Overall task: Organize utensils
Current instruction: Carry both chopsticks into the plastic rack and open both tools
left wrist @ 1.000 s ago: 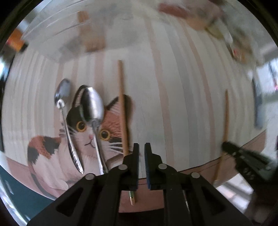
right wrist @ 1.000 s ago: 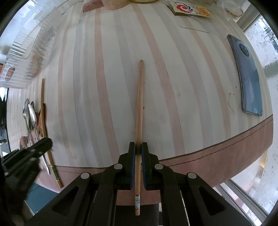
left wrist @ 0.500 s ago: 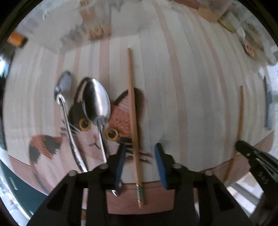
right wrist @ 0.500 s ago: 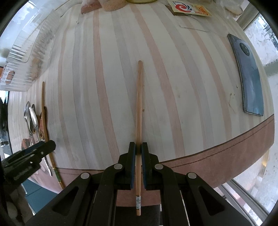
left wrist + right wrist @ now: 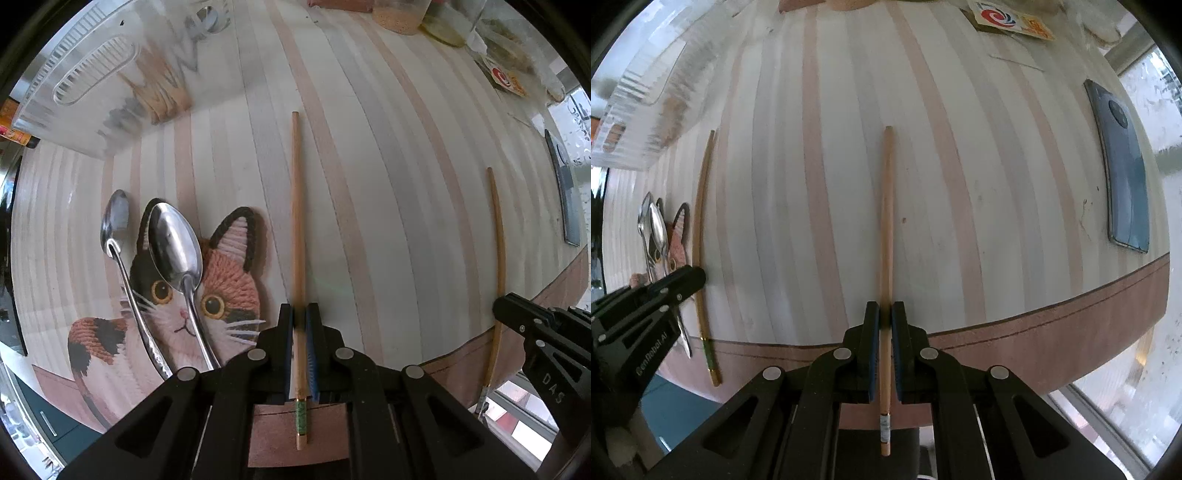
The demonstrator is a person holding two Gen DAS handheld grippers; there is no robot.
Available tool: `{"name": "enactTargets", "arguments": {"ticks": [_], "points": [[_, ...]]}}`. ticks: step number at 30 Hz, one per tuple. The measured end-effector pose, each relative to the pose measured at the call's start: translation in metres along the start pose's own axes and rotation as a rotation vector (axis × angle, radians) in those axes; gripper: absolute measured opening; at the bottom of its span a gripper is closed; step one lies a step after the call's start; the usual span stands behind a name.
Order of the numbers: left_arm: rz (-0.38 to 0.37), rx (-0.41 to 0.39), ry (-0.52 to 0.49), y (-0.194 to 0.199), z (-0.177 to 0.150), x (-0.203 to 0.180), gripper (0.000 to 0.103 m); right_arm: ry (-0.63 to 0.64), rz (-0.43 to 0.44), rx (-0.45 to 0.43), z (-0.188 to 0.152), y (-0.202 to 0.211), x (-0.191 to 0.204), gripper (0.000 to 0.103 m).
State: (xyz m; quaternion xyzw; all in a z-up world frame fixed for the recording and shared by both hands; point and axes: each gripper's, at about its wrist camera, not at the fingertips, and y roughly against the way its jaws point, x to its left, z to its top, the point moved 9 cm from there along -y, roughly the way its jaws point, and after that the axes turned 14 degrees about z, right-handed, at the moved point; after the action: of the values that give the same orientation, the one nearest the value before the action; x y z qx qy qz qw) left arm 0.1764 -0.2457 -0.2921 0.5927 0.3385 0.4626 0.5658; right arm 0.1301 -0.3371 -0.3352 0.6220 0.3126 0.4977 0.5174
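Both tongs clamped — one chopstick each.
Left tongs (image 5: 300, 314) just closed on green-banded chopstick (image 5: 297, 229); grey-banded chopstick (image 5: 886, 236) gripped by right tongs (image 5: 885, 314) — over striped desk (image 5: 979, 184).

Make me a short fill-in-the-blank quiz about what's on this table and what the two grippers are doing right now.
1. Each gripper is shut on one wooden ____.
2. The chopstick in the left gripper has a ____ band near its end.
3. The two spoons lie partly on a coaster shaped like a ____.
4. The phone lies to the ____ of the right gripper.

Missing words: chopstick; green; cat; right
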Motion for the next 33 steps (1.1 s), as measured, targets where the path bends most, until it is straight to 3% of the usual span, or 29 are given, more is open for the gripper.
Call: {"name": "enactTargets", "arguments": {"ticks": [6, 8, 10, 17, 23, 24, 25, 28, 33], "points": [[-0.015, -0.006, 0.003, -0.001, -0.004, 0.004, 0.005, 0.054, -0.052, -0.019, 0.000, -0.003, 0.014, 0.008], [-0.023, -0.032, -0.002, -0.023, -0.008, 0.023, 0.004, 0.051, -0.055, -0.034, 0.002, -0.004, 0.017, 0.007], [-0.012, -0.064, -0.009, -0.016, -0.008, 0.024, 0.004, 0.036, -0.051, -0.040, 0.002, -0.003, 0.019, 0.007], [-0.040, -0.214, 0.041, 0.058, 0.018, 0.042, 0.004, 0.039, -0.015, -0.112, 0.010, 0.032, 0.035, 0.007], [-0.108, -0.324, 0.158, 0.112, 0.055, 0.117, 0.004, 0.097, 0.051, -0.233, 0.051, 0.095, 0.083, 0.007], [-0.053, -0.361, 0.144, 0.119, 0.065, 0.135, 0.004, 0.112, 0.079, -0.256, 0.063, 0.110, 0.098, 0.007], [-0.063, -0.371, 0.173, 0.126, 0.074, 0.152, 0.004, 0.122, 0.095, -0.264, 0.077, 0.118, 0.102, 0.007], [-0.065, -0.372, 0.228, 0.136, 0.102, 0.196, 0.004, 0.174, 0.167, -0.305, 0.111, 0.148, 0.143, 0.007], [-0.020, -0.338, 0.273, 0.129, 0.146, 0.254, 0.004, 0.258, 0.209, -0.326, 0.174, 0.160, 0.209, 0.007]]}}
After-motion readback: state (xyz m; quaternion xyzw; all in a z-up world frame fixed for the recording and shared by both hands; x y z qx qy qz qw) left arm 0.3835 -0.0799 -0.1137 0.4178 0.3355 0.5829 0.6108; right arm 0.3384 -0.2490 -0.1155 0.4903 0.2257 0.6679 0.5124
